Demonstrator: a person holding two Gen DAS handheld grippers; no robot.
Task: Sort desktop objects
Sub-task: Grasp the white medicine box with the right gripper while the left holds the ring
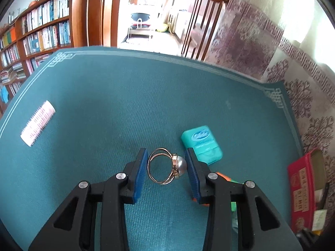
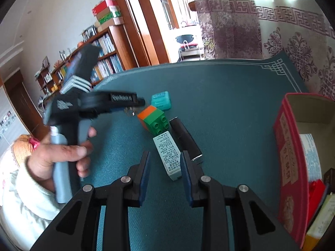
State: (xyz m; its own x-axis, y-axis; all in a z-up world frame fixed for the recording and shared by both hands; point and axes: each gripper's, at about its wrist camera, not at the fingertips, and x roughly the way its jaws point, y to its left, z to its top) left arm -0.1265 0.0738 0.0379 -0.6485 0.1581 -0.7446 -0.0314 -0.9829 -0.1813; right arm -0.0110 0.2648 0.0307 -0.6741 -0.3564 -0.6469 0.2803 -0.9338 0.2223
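Observation:
A gold ring with a pearl [image 1: 165, 168] lies on the teal mat [image 1: 125, 96] between the blue pads of my left gripper [image 1: 166, 168]; the jaws stand open around it with small gaps on both sides. My right gripper [image 2: 165, 165] is open above the mat, its pads on either side of the near end of a small white printed box [image 2: 168, 156]. The left gripper also shows in the right wrist view [image 2: 117, 102], held in a hand. A red cardboard box [image 2: 293, 167] stands at the right.
A teal floss case [image 1: 201, 144] lies right of the ring. A pink hair roller [image 1: 37, 123] lies at the far left. An orange and green block [image 2: 155, 119] and a black tube [image 2: 185, 140] lie beyond the white box. The red box holds several items.

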